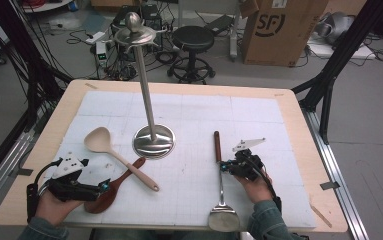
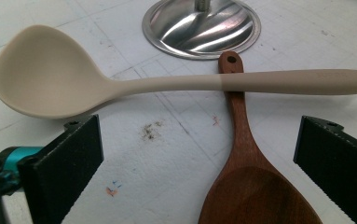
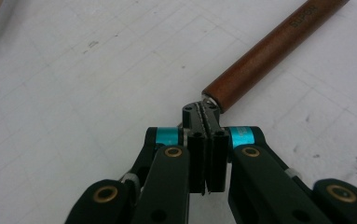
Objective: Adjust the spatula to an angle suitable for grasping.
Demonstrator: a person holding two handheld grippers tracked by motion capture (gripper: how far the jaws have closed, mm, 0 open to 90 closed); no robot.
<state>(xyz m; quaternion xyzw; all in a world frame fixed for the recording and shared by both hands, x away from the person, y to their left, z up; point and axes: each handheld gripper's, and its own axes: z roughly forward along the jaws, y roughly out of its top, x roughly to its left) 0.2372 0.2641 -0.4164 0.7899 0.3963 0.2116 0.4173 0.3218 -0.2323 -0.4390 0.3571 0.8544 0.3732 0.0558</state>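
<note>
1. Right tongs (image 1: 227, 165) are clamped shut on the thin metal shank of the spatula (image 1: 221, 186), just below its brown wooden handle; in the right gripper view the two black pads (image 3: 199, 122) meet with the shank pinched between them.
2. Beyond the right tongs the spatula's handle runs away from the person, and its flat steel blade lies on the near side of them, close to the table (image 1: 189, 90) edge.
3. Left tongs (image 1: 104, 186) stand wide open and grip nothing, their jaws set far apart in the left gripper view.
4. Between those open jaws lies the bowl of the dark wooden spoon (image 2: 250, 186), resting on the white mat (image 2: 176, 140); neither pad touches it.
5. Just ahead of the left tongs the beige silicone ladle (image 2: 73, 79) lies across the wooden spoon's handle, touching it near the hole at the handle's end.
6. Farther ahead of the left tongs stands the round steel base of the utensil stand (image 1: 153, 141), its pole upright; it is well off to the left of the right tongs.
</note>
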